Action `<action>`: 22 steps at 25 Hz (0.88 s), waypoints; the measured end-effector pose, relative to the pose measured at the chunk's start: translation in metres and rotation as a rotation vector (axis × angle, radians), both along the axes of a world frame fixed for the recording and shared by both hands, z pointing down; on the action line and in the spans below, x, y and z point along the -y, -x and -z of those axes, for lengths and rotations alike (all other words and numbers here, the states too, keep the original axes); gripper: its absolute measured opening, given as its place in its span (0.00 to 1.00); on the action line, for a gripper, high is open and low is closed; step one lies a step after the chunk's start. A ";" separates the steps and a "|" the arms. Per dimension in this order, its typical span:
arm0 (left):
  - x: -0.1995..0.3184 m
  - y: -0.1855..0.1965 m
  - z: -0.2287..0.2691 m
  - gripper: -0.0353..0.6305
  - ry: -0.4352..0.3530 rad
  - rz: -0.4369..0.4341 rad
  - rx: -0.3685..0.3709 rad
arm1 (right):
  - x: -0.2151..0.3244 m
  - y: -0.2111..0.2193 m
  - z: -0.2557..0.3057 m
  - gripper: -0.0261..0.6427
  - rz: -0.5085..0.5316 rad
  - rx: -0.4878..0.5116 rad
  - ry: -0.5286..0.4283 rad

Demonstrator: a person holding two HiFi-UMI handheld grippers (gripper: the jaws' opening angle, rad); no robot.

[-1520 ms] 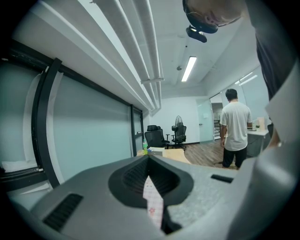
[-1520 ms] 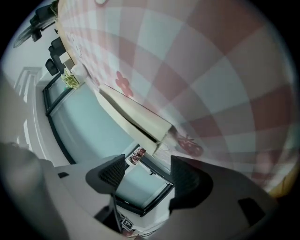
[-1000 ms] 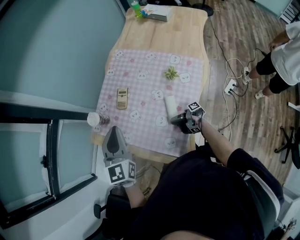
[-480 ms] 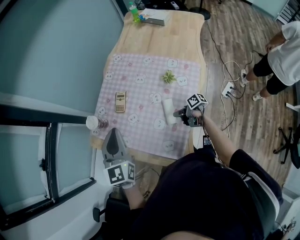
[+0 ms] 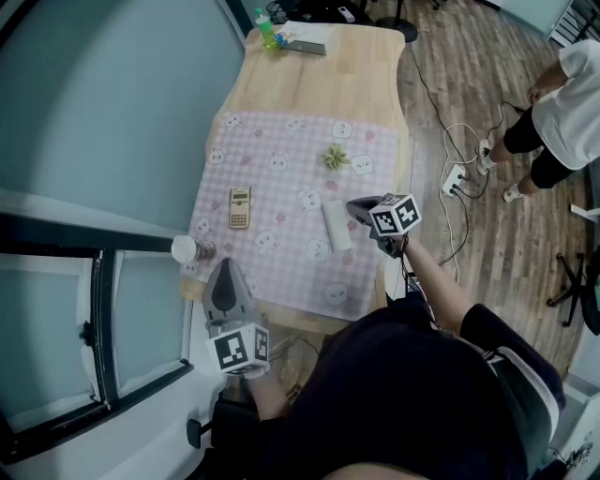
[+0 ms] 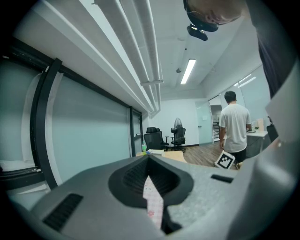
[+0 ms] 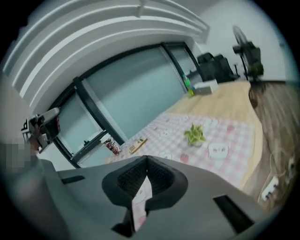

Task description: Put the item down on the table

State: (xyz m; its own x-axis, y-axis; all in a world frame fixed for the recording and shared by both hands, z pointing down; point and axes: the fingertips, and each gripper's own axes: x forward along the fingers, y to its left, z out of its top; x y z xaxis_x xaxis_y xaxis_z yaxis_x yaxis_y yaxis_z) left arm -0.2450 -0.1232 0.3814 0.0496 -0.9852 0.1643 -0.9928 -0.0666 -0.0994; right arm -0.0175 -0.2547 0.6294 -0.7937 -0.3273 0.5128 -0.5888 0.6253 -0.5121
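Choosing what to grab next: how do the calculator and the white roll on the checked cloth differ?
The calculator is flat, tan and rectangular; the white roll is a rounded cylinder lying on its side. The calculator sits toward the cloth's left side, the white roll at its right, close beside the right gripper. Both rest free on the checked cloth.

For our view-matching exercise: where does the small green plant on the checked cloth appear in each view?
Head view: green plant, upper middle, on the checked cloth.
Left gripper view: not in it.
Right gripper view: right of centre.
Shared landmark: green bottle at the table's far end.
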 end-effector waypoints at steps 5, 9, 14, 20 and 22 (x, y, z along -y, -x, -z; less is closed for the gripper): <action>0.003 0.002 0.000 0.05 -0.005 0.003 -0.004 | 0.025 -0.002 0.097 0.06 -0.089 -0.003 -0.443; 0.003 0.001 0.000 0.05 -0.009 0.004 -0.003 | 0.024 -0.011 0.164 0.06 -0.167 -0.019 -0.721; 0.004 -0.001 -0.001 0.05 -0.009 0.002 -0.007 | 0.020 -0.022 0.207 0.06 -0.241 -0.007 -0.850; 0.005 -0.002 -0.001 0.05 -0.007 -0.001 -0.009 | 0.021 -0.026 0.216 0.06 -0.252 -0.020 -0.869; 0.005 -0.002 -0.001 0.05 -0.006 -0.002 -0.010 | 0.020 -0.025 0.216 0.06 -0.247 -0.029 -0.868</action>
State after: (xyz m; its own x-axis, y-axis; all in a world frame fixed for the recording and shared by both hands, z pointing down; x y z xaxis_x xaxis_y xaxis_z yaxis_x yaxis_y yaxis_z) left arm -0.2429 -0.1282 0.3820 0.0533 -0.9861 0.1575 -0.9936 -0.0681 -0.0900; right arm 0.0079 -0.2743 0.4136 -0.6399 -0.7681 0.0242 -0.7631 0.6388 0.0981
